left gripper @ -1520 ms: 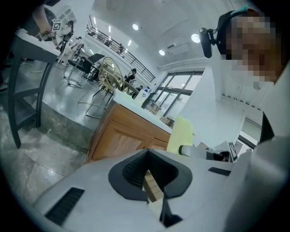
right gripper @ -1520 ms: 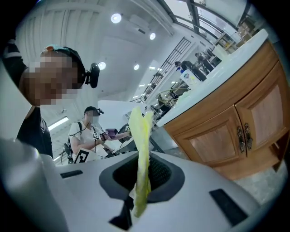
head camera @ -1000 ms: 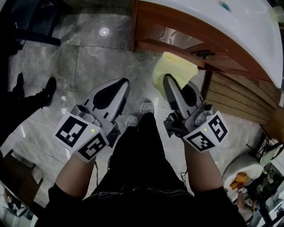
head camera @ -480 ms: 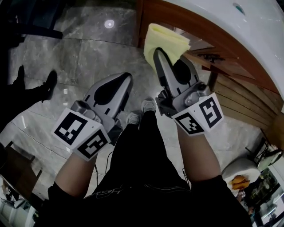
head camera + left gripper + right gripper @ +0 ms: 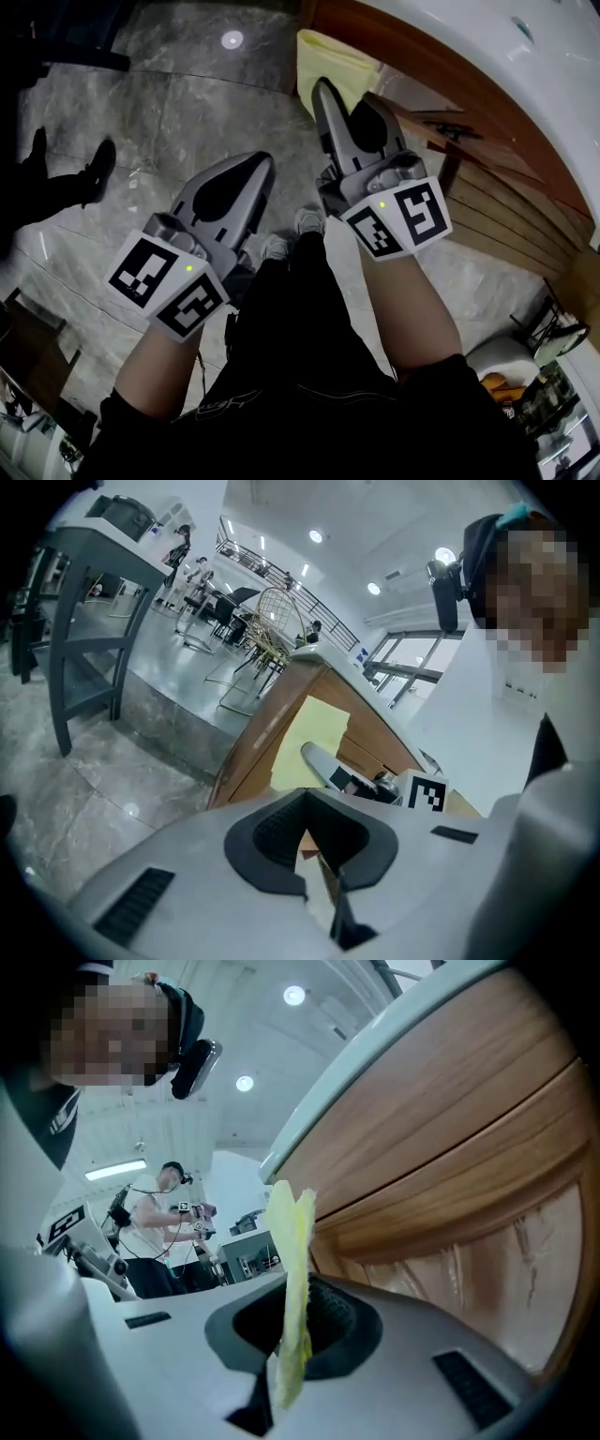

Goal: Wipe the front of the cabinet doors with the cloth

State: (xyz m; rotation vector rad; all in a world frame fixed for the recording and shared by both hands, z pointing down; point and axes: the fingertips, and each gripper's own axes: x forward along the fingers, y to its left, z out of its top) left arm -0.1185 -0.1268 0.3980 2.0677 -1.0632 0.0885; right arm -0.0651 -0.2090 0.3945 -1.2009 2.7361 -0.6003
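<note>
Head view shows the right claw (image 5: 343, 94) raised toward the far left end of the wooden cabinet front (image 5: 427, 84), closed on a folded yellow cloth (image 5: 328, 58) that stands up beyond its tips. The right gripper view confirms the grip: the cloth is pinched edge-on between the two jaws, and its free upper part stands just beside the curved wood panel. Whether the cloth actually presses on the wood cannot be told from here. The left claw (image 5: 246, 178) hangs lower and nearer, over the grey marble floor (image 5: 169, 103), well apart from the cabinet. Its own view shows the jaws drawn together with nothing between them. The wood shows no streak or damp mark, so nothing says how much has been wiped. Judging by where the cloth is, the wiping looks to be at or near its start, with the long run of door fronts to the right left to cover.
</note>
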